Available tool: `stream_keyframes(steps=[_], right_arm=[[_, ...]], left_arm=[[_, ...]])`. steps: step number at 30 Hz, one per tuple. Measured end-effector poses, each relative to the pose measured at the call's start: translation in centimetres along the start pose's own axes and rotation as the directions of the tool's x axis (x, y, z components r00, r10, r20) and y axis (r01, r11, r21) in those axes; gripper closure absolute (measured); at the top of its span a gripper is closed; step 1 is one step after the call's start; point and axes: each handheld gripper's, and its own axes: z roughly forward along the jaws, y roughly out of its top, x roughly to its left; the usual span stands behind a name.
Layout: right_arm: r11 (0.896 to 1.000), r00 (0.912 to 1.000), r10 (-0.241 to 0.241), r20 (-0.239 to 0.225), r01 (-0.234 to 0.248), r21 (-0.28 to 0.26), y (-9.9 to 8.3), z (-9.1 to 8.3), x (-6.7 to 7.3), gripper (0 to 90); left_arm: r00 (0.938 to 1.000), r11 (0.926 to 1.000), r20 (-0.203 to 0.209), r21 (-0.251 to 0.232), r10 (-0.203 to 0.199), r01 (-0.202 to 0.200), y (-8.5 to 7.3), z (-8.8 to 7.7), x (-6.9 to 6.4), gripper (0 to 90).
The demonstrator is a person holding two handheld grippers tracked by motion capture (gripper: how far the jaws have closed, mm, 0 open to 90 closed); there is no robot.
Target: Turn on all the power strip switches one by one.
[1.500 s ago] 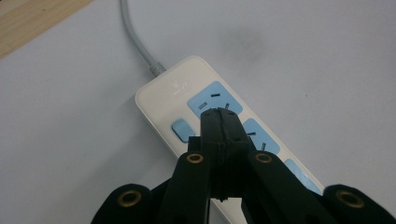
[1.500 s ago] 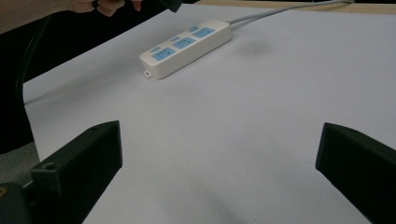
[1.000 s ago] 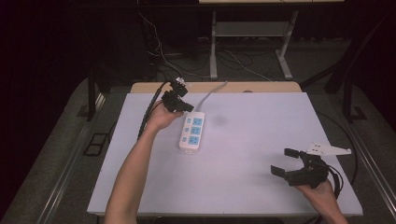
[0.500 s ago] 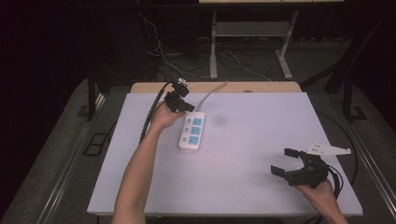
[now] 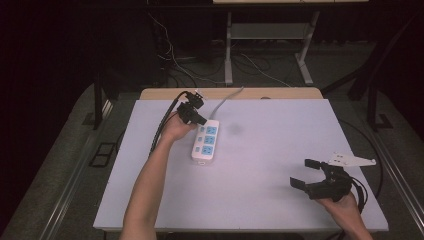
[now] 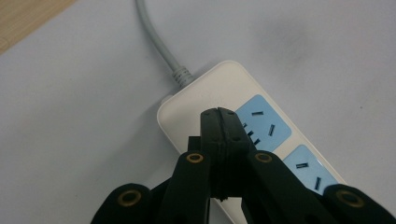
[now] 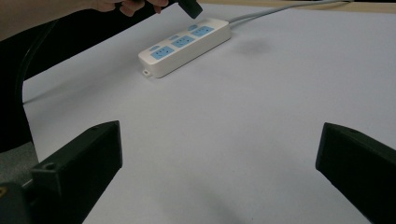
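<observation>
On the table, view by view:

High view, power strip: a white power strip (image 5: 205, 142) with three blue socket panels lies left of centre on the pale table (image 5: 260, 200), long axis running away from the person, grey cord (image 5: 226, 99) leaving its far end toward the wooden edge.
High view, left gripper: the left gripper (image 5: 199, 119) is held over the strip's far end, tips pointing down at it.
High view, right gripper: the right gripper (image 5: 305, 173) sits near the table's right front corner, well apart from the strip, jaws spread wide.

Left gripper view, jaws: pressed together, nothing between them, tips just above the far end of the strip beside the first blue panel (image 6: 265, 122); contact cannot be told.
Left gripper view, cord: it enters the strip through a ribbed collar (image 6: 180, 75).

Right gripper view, jaws: wide apart, bare table between them.
Right gripper view, strip: it lies far off at upper left, with the other hand's black tip (image 7: 190, 8) hanging over its far end.
</observation>
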Motion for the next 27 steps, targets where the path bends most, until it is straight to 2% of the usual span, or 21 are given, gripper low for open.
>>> stream_keyframes(steps=[7, 9, 14, 22, 26, 27], right_arm=[[1.000, 1.0000, -0.001, 0.000, 0.001, 0.001, 0.0, 0.0, 0.0, 0.5], [1.000, 1.0000, 0.000, 0.000, 0.000, 0.000, 0.0, 0.0, 0.0, 0.6], [1.000, 1.0000, -0.002, 0.000, 0.002, 0.004, 0.0, 0.0, 0.1, 0.6], [1.000, 1.0000, -0.002, 0.008, 0.002, -0.009, 0.0, -0.3, 0.0, 0.5], [1.000, 0.9999, -0.002, 0.011, 0.003, -0.011, 0.0, -0.5, 0.0, 0.5], [1.000, 0.9999, -0.001, 0.012, 0.002, -0.010, 0.0, -0.5, 0.0, 0.6]], left_arm=[[1.0000, 0.9998, -0.005, 0.020, 0.000, 0.000, -0.6, 0.6, 0.0, 89.7], [0.9999, 0.9999, -0.001, 0.009, -0.013, 0.013, -0.7, 0.6, 0.0, 89.7], [0.9999, 0.9999, 0.001, 0.005, -0.016, 0.016, -0.9, 0.6, -0.1, 89.8], [0.9982, 0.9984, 0.023, 0.002, -0.056, 0.056, -1.1, 0.8, 0.1, 90.0], [0.9995, 0.9993, -0.015, 0.025, -0.029, 0.029, -0.8, 0.9, -0.5, 90.0], [0.9992, 0.9989, -0.011, 0.027, -0.038, 0.039, -0.8, 0.9, -0.4, 90.0]])
